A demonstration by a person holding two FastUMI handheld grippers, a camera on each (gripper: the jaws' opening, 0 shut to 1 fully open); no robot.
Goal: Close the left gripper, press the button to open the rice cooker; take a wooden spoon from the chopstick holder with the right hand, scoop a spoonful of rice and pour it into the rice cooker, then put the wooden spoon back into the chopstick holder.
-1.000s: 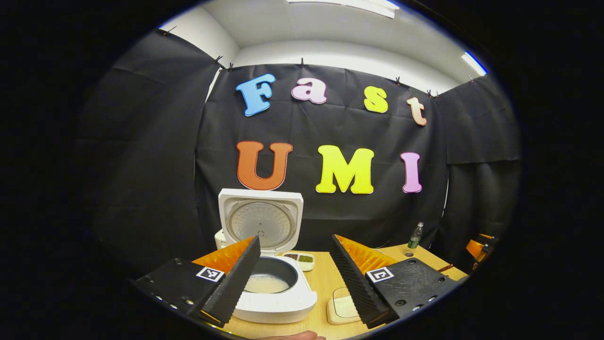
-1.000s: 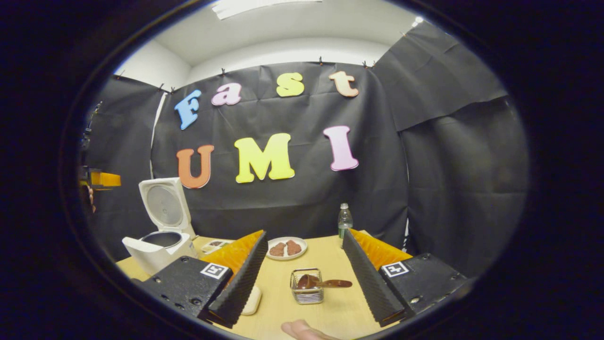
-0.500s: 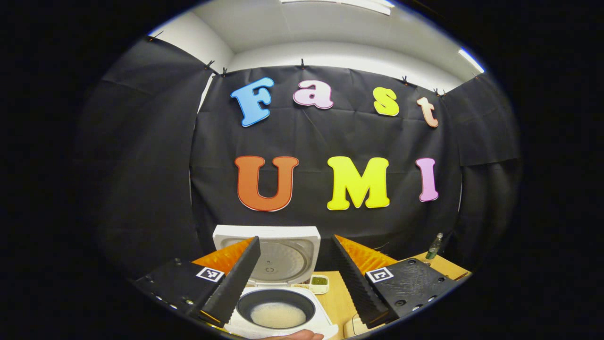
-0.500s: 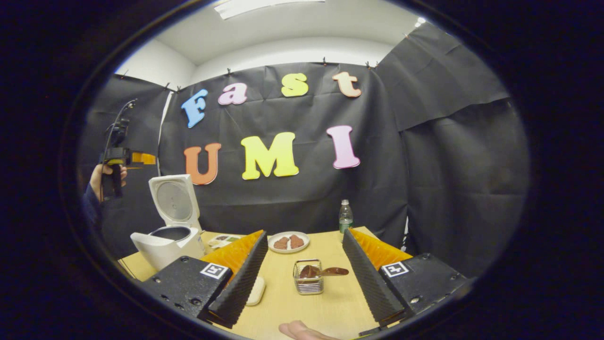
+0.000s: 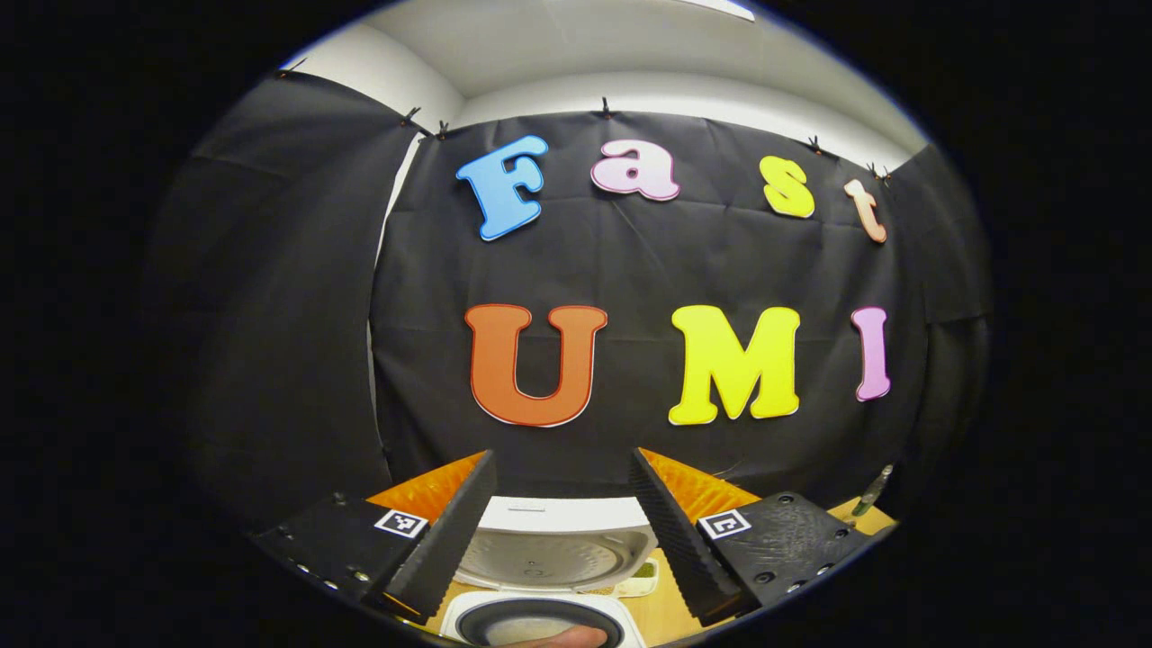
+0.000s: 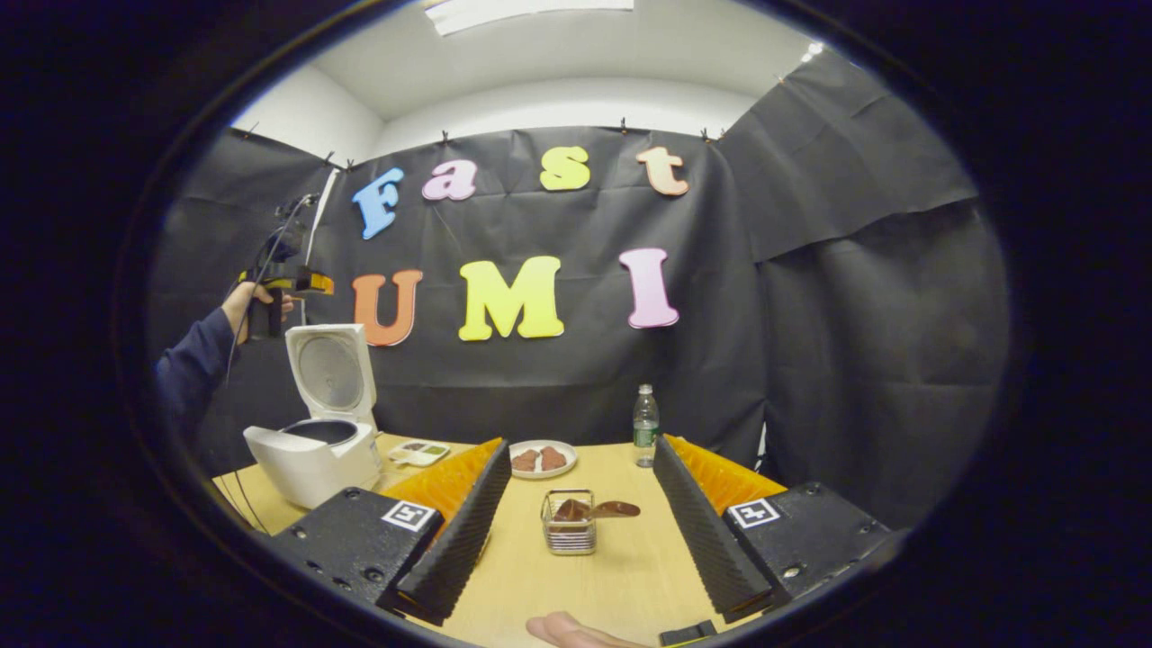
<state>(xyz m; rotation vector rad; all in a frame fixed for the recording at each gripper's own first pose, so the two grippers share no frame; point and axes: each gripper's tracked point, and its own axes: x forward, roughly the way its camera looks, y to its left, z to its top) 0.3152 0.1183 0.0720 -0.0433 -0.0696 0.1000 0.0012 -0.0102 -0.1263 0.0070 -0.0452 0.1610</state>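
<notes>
Far left in the right gripper view, a hand (image 6: 241, 301) in a dark sleeve holds the left gripper (image 6: 297, 281) up above the rice cooker (image 6: 317, 450), whose lid stands open (inner pot visible). In the left gripper view its jaws are spread wide with nothing between them, cooker right below. Moving right: a small sectioned dish (image 6: 416, 452), then a plate (image 6: 543, 459) with brownish food, then a bottle (image 6: 644, 427). The right gripper (image 6: 576, 529) is wide open too, empty, and the chopstick holder (image 6: 568, 522) with the wooden spoon (image 6: 605, 509) sits on the table (image 6: 621, 576) between its fingers, farther off.
</notes>
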